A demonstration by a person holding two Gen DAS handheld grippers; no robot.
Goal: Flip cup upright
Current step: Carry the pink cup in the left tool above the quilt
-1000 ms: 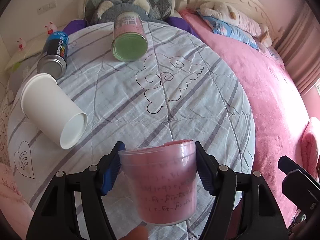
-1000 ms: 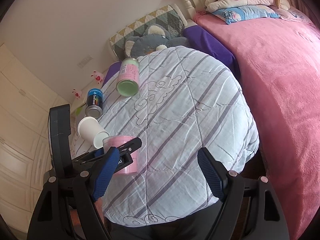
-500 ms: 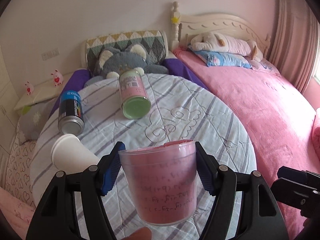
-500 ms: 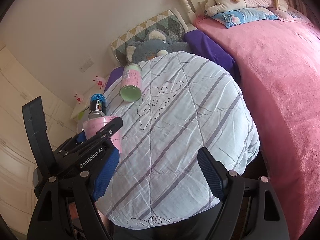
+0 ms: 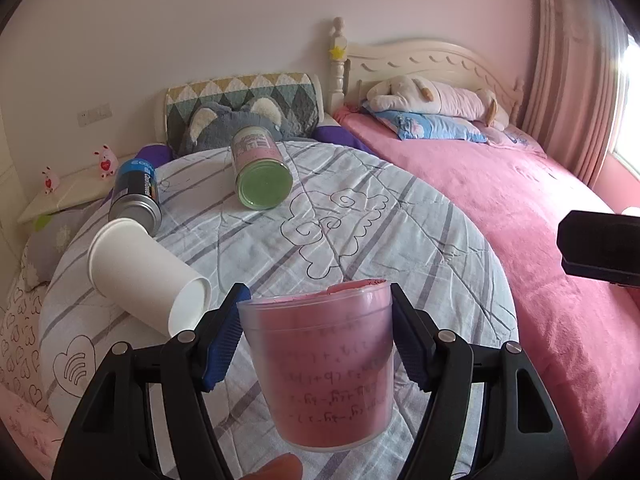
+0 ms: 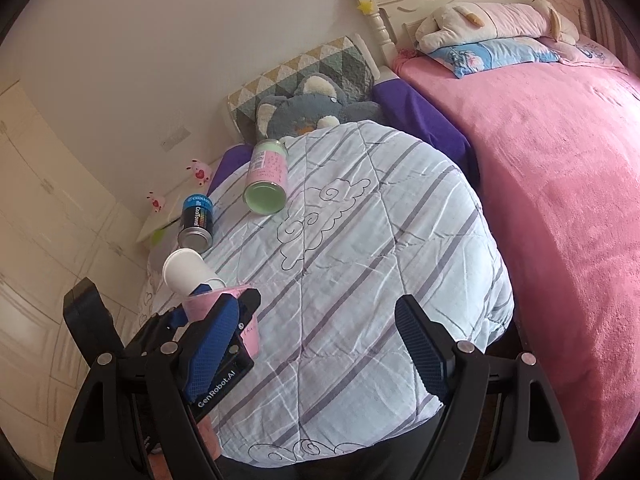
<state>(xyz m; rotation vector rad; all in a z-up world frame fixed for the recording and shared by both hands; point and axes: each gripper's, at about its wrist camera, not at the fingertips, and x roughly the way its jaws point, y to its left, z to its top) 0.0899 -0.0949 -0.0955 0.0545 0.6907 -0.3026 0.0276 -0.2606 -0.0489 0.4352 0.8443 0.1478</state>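
Observation:
My left gripper [image 5: 320, 332] is shut on a frosted pink plastic cup [image 5: 324, 368], held upright with its mouth up above the near part of the striped quilt [image 5: 360, 240]. The cup also shows in the right wrist view [image 6: 244, 320], between the left gripper's blue pads. A white paper cup [image 5: 148, 276] lies on its side on the quilt, left of the pink cup; it also shows in the right wrist view [image 6: 188, 272]. My right gripper [image 6: 320, 344] is open and empty above the quilt's near edge.
A pink-and-green can [image 5: 260, 172] and a blue-black can [image 5: 136, 196] lie on their sides at the far part of the quilt. A grey plush [image 5: 236, 124] and patterned pillow sit behind. A pink bed [image 5: 520, 220] lies to the right.
My left gripper tilted up and then lowered again with the pink cup held; the white paper cup is back in its view at left. The right gripper stayed open.

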